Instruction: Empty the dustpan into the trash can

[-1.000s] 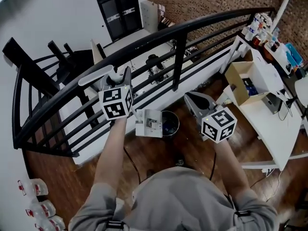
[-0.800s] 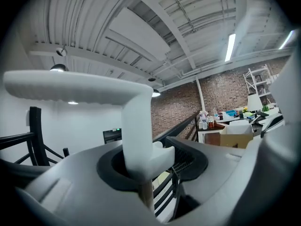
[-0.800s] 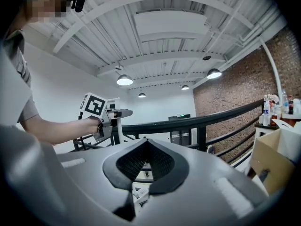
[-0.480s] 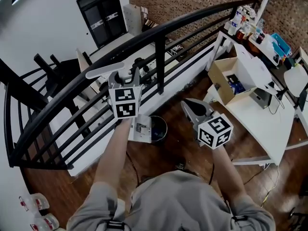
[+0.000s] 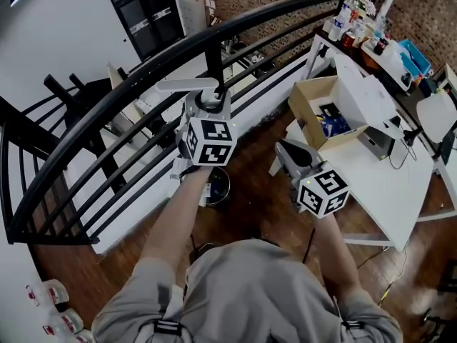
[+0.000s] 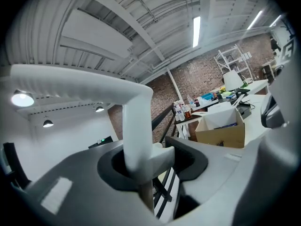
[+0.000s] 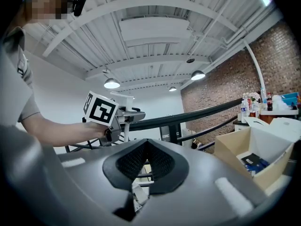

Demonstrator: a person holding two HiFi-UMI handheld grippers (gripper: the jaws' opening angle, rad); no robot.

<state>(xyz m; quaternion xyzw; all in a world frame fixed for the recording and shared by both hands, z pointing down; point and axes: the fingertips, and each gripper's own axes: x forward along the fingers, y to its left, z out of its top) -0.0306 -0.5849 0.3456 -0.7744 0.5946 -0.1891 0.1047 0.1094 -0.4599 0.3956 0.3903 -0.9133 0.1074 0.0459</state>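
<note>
My left gripper (image 5: 206,111) is shut on the upright white handle (image 5: 187,85) of the dustpan, just below its T-shaped top. In the left gripper view the handle (image 6: 136,126) stands clamped between the grey jaws. The pan hangs below, mostly hidden by my left forearm, with a white edge (image 5: 178,168) showing. The dark round trash can (image 5: 220,182) stands on the wood floor right beneath it, half covered. My right gripper (image 5: 287,150) is held to the right of the can, its pads (image 7: 162,166) together and nothing between them.
A black curved railing (image 5: 143,56) runs across in front of me. To the right stands a white table (image 5: 400,184) with an open cardboard box (image 5: 321,113). Bottles crowd a shelf at the back right (image 5: 353,16). More bottles (image 5: 50,295) stand on the floor at lower left.
My left gripper has carried the dustpan handle to the right. The pan and trash can, seen between the grippers before, now lie under my left forearm. The right gripper shifted slightly.
</note>
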